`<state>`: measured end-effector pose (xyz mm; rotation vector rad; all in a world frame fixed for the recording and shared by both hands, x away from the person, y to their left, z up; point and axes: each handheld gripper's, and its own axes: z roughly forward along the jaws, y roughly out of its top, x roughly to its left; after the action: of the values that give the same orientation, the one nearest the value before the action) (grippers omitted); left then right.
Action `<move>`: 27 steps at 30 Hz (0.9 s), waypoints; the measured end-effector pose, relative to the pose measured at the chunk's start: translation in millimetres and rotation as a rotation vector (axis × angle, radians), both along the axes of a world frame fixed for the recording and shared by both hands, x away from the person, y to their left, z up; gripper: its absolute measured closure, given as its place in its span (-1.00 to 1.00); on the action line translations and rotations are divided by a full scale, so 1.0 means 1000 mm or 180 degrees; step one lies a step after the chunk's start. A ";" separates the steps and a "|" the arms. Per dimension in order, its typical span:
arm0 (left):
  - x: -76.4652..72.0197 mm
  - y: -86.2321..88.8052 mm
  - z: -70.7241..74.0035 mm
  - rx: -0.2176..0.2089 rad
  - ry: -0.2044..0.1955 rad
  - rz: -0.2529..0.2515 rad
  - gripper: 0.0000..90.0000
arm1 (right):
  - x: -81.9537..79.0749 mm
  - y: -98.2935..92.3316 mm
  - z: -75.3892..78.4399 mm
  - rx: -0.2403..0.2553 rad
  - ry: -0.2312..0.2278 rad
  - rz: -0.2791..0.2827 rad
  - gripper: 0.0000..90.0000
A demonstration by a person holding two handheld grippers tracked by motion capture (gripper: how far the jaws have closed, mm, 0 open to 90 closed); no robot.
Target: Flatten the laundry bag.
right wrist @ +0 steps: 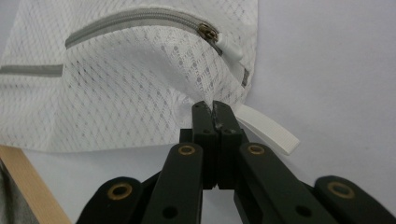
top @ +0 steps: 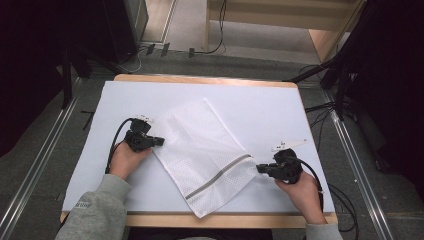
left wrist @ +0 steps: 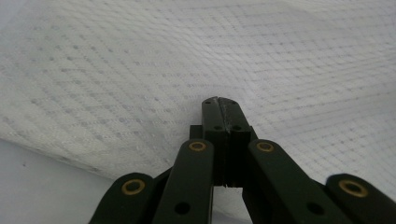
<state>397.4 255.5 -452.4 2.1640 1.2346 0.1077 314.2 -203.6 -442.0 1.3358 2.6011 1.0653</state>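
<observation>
Two grippers pinched the mesh bag (top: 205, 152).
Left gripper (top: 161, 141) clamped its 9 o'clock edge, right gripper (top: 258, 168) its 3 o'clock corner (zipper (right wrist: 140, 18) looked closed; handling barely begun).

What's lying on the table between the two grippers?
The white mesh bag spans the whole stretch from the left gripper to the right gripper, its grey zipper towards the right one, as the high view shows.

You have a white mesh laundry bag (top: 205, 155) lying flat and turned diagonally at the table's centre, one corner pointing to twelve o'clock, another hanging just over the near edge at six. Its grey zipper (right wrist: 140, 18) runs near the four o'clock side, white pull tab (right wrist: 229, 46) at its end.
</observation>
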 end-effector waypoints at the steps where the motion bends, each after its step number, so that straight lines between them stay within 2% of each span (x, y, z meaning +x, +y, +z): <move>1: 0.001 0.001 -0.001 -0.0033 0.0004 0.0017 1.00 | -0.002 0.000 -0.001 -0.0015 0.0007 0.0015 1.00; 4: 0.002 0.002 -0.001 -0.0077 0.0034 0.0032 1.00 | -0.005 -0.003 -0.001 0.0030 -0.0036 -0.0002 0.82; 6: 0.003 0.002 0.000 -0.0094 0.0063 0.0043 1.00 | -0.006 -0.008 0.004 0.0092 -0.0119 -0.0055 0.74; 8: 0.003 0.004 0.002 -0.0173 0.0108 0.0056 1.00 | -0.006 -0.013 0.010 0.0178 -0.0246 -0.0124 0.72; 9: 0.001 0.004 0.005 -0.0184 0.0089 0.0049 1.00 | -0.006 -0.015 0.013 0.0224 -0.0288 -0.0159 0.72; 11: -0.006 0.004 0.012 -0.0113 0.0012 0.0048 1.00 | -0.003 -0.017 0.016 0.0259 -0.0375 -0.0226 0.70; 14: -0.018 0.008 0.020 -0.0150 -0.0006 0.0065 1.00 | 0.007 -0.015 0.016 0.0265 -0.0373 -0.0256 0.67; 19: -0.036 0.014 0.019 -0.0205 0.0082 0.0132 1.00 | 0.029 -0.003 0.011 0.0249 -0.0359 -0.0224 0.61; 24: -0.051 0.015 0.018 -0.0192 0.0109 0.0179 0.97 | 0.047 0.012 0.007 0.0218 -0.0398 -0.0106 0.50; 27: -0.058 0.014 0.016 -0.0156 0.0129 0.0186 0.95 | 0.061 0.023 0.002 0.0206 -0.0369 -0.0041 0.47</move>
<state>339.0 269.4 -436.9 2.0983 1.3104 0.0575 374.8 -180.6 -439.6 1.2604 2.4923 1.1968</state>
